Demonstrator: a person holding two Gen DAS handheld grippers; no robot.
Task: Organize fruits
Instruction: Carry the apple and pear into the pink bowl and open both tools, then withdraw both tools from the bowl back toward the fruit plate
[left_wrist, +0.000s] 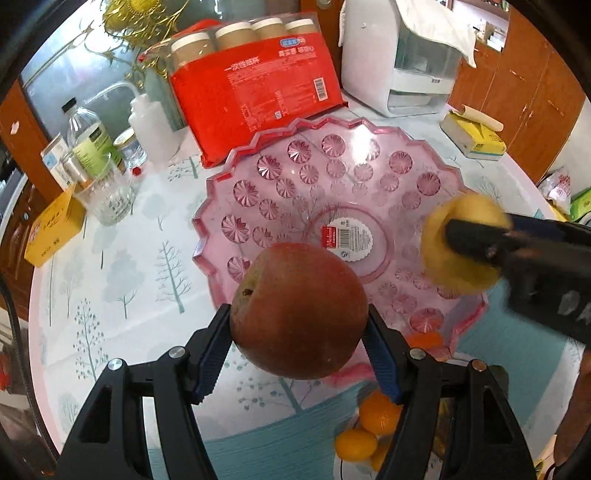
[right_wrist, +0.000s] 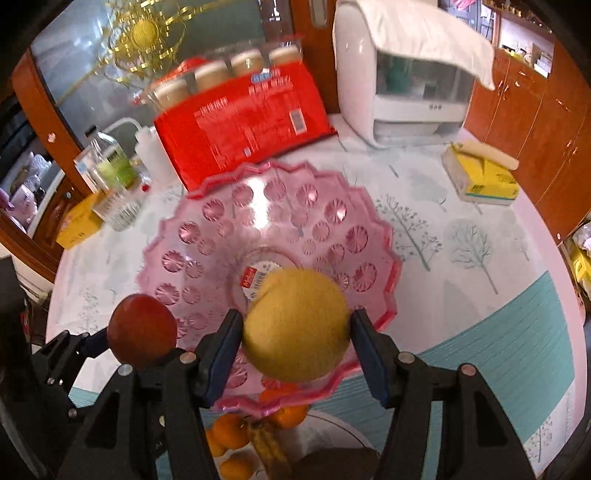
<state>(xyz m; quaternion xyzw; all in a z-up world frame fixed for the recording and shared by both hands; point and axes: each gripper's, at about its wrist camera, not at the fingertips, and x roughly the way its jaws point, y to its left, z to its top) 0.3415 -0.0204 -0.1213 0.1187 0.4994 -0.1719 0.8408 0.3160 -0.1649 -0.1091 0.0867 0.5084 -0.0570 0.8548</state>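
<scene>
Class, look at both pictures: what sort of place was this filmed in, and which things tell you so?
Probably a home dining room or kitchen: a round table with a tree-print cloth, brown wooden cabinets, and a white countertop appliance.

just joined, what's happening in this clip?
A person is sorting fruit with two handheld grippers. The left gripper holds a red apple over the near rim of a pink plastic fruit bowl; the right gripper holds a yellow fruit, possibly a lemon, over the same bowl. The bowl holds no fruit, only a label sticker at its centre. Several oranges wait on the table's near edge.
</scene>
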